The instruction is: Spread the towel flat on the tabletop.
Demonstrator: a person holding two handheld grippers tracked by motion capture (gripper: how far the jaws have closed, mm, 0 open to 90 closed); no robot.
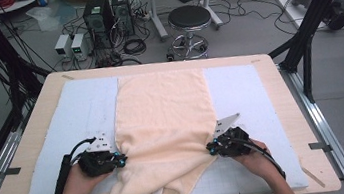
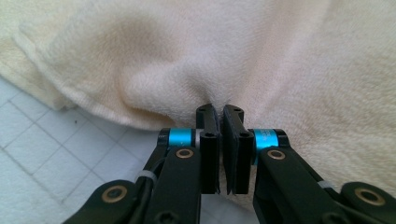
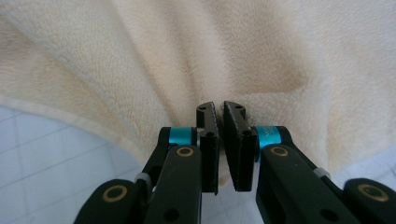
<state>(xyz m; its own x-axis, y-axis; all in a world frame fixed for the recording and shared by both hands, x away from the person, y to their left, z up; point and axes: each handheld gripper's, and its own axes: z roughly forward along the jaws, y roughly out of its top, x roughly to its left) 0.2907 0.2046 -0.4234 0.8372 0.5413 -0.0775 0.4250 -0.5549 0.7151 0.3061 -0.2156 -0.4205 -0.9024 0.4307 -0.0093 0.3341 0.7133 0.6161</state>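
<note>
Towel, cream and soft, lies along the middle of the pale mat on the tabletop, its near part bunched. The left gripper and the right gripper are each closed on one side edge. This looks like the start of a fold; next, I think, both must lift together and keep equal tension.

High cam looks fwd and down over the table. Both gripper cams sit v. close behind own jaws, sharing the towel ahead.
</note>
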